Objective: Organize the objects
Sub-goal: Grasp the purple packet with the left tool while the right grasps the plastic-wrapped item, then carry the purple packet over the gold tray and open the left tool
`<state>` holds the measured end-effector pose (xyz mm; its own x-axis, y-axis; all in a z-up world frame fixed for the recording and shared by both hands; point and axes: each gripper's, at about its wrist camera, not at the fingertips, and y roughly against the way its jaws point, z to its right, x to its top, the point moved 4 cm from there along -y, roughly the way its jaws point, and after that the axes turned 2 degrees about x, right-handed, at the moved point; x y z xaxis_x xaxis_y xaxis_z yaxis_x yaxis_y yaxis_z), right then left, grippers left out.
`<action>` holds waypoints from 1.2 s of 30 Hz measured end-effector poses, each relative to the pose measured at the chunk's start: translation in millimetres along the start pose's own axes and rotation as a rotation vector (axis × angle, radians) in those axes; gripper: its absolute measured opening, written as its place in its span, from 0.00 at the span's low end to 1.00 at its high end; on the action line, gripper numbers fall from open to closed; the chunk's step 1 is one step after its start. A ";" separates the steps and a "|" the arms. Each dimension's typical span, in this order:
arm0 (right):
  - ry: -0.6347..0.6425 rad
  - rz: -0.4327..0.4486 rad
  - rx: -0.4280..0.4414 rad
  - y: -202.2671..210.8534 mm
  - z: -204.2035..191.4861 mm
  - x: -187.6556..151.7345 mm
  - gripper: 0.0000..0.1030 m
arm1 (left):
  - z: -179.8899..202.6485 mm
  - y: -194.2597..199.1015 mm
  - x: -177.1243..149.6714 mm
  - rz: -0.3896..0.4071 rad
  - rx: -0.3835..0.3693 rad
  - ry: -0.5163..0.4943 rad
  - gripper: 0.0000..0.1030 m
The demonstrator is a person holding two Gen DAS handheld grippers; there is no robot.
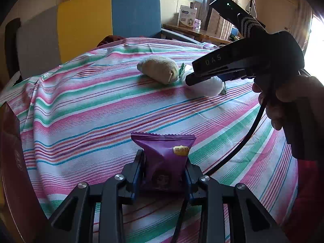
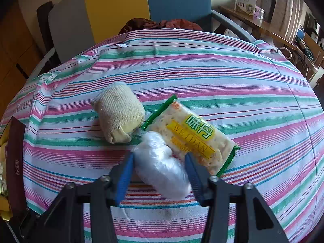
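Note:
My left gripper (image 1: 164,162) is shut on a purple snack packet (image 1: 162,149), which stands upright between its blue pads just above the striped cloth. My right gripper (image 2: 160,168) is shut on a white plastic roll (image 2: 158,158) that lies on the cloth. In the left wrist view the right gripper (image 1: 189,79) reaches in from the right over that roll (image 1: 206,88). A yellow and green cracker packet (image 2: 194,137) lies right behind the roll and touches it. A beige rolled sock (image 2: 118,112) sits to the left of both.
A striped tablecloth (image 1: 101,105) covers the table. A chair with a grey, yellow and blue back (image 1: 85,28) stands at the far edge. A dark red box (image 2: 15,162) sits at the left edge. A wooden side table (image 2: 263,26) with cartons stands at the back right.

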<state>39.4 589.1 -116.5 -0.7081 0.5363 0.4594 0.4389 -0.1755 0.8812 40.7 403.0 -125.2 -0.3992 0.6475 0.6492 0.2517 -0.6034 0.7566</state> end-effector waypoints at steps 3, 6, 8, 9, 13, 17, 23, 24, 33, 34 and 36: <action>0.017 0.000 -0.003 2.1 -1.2 -1.8 0.32 | 0.7 -0.1 -0.1 0.001 0.004 0.000 0.34; 0.029 -0.008 0.000 2.0 -2.2 -3.0 0.32 | 0.9 0.6 -0.1 0.002 0.009 -0.004 0.34; 0.025 -0.016 0.007 0.5 -1.1 -3.6 0.32 | 1.3 0.9 -0.6 0.000 0.009 -0.007 0.34; 0.019 -0.018 0.013 -0.2 0.1 -3.4 0.32 | 0.9 0.2 -0.2 0.001 0.011 -0.008 0.34; 0.015 -0.017 0.018 -1.8 1.1 -2.2 0.32 | 1.3 1.9 -1.4 0.002 0.018 -0.012 0.34; 0.014 -0.016 0.020 -3.7 1.3 -1.0 0.32 | 1.7 1.2 -1.4 0.003 0.022 -0.014 0.34; 0.021 -0.029 0.035 -8.5 1.2 -2.3 0.32 | 2.4 0.8 -0.7 0.003 0.029 -0.016 0.33; 0.016 -0.033 0.040 -9.9 2.1 -2.8 0.32 | 2.1 1.0 -0.3 0.002 0.032 -0.013 0.33; 0.029 -0.023 0.031 -9.2 0.3 -3.4 0.31 | -6.2 30.0 2.6 0.008 0.082 0.030 0.32; 0.035 -0.022 0.029 -9.6 0.6 -3.6 0.31 | -7.6 37.8 3.6 0.016 0.086 0.035 0.32; 0.043 -0.020 0.025 -10.4 0.7 -3.7 0.31 | -11.3 54.2 6.7 0.040 0.092 0.046 0.32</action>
<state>37.8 589.6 -127.5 -0.7395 0.5034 0.4469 0.4380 -0.1443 0.8873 41.7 369.4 -80.7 -0.4271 0.6004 0.6761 0.3471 -0.5816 0.7357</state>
